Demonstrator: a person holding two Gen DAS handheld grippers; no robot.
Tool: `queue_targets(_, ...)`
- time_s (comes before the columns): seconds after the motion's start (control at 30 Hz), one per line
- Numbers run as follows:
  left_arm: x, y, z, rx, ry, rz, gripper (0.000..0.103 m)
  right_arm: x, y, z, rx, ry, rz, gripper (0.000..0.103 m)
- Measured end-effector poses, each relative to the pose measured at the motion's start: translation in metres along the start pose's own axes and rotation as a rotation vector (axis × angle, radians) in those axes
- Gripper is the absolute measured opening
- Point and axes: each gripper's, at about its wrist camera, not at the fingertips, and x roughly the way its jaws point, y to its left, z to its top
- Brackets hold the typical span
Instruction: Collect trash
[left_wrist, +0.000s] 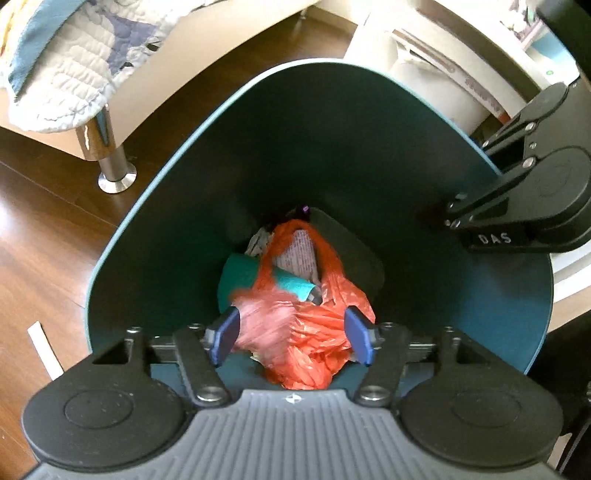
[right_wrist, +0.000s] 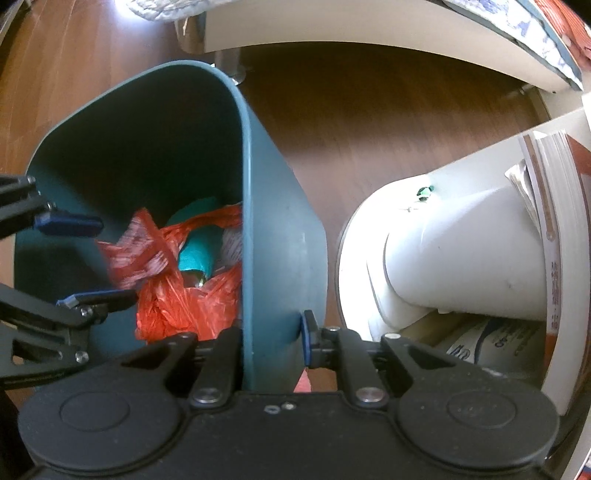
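My left gripper (left_wrist: 291, 338) hangs over the open mouth of the teal waste bin (left_wrist: 177, 206), pointing down into it. Its blue pads (left_wrist: 357, 339) stand well apart and press on nothing. An orange plastic bag (left_wrist: 314, 332) shows between them, blurred at its left part; it lies inside the bin and I cannot tell whether it touches either pad. Beneath and behind the bag in the bin lie a teal roll (left_wrist: 240, 277) and a printed paper wrapper (left_wrist: 299, 251).

My right gripper (right_wrist: 273, 343) is clamped narrow on the bin's right wall: one pad sits against the outer face, the other finger is hidden inside the rim. In the left view this gripper appears at the bin's right edge.

The bin stands on a dark wood floor (right_wrist: 388, 140). A chrome bed leg (left_wrist: 110, 158) and a quilted cover (left_wrist: 74, 66) lie beyond its left side. To its right is a white shelf unit (right_wrist: 480, 240) holding books (right_wrist: 554, 206).
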Motion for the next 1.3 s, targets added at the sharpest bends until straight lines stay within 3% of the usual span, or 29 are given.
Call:
queue_targets(0.47, -0.03, 0.021, 0.006, -0.075, -0.035, 0.043, 0.07, -0.002, 0.017, 0.0, -0.203, -0.014, -0.027, 0.012)
queue_targets(0.6, -0.054, 0.032, 0.004, -0.108, -0.066, 0.047, 0.07, 0.001, 0.016, 0.006, -0.229, -0.017, -0.027, 0.012)
queue_targets(0.67, -0.069, 0.043, 0.003, -0.142, -0.084, 0.028, 0.075, 0.002, 0.015, 0.008, -0.234, -0.015, -0.027, 0.012)
queue_targets(0.7, -0.078, 0.049, 0.001, -0.157, -0.105, 0.056, 0.079, 0.002, 0.015, 0.009, -0.242, -0.013, -0.028, 0.012)
queue_targets(0.83, -0.109, 0.081, -0.009, -0.228, -0.161, 0.095, 0.079, 0.003, 0.018, 0.004, -0.265, -0.003, -0.03, 0.013)
queue_targets(0.9, -0.113, 0.098, -0.014, -0.251, -0.167, 0.173, 0.079, 0.004, 0.019, 0.003, -0.292, 0.008, -0.025, 0.014)
queue_targets(1.1, -0.103, 0.161, -0.036, -0.401, -0.117, 0.349, 0.079, 0.001, 0.032, -0.002, -0.431, 0.038, 0.019, 0.029)
queue_targets(1.3, -0.075, 0.201, -0.061, -0.462, -0.067, 0.449, 0.079, 0.006, 0.046, -0.011, -0.548, 0.085, 0.001, 0.041)
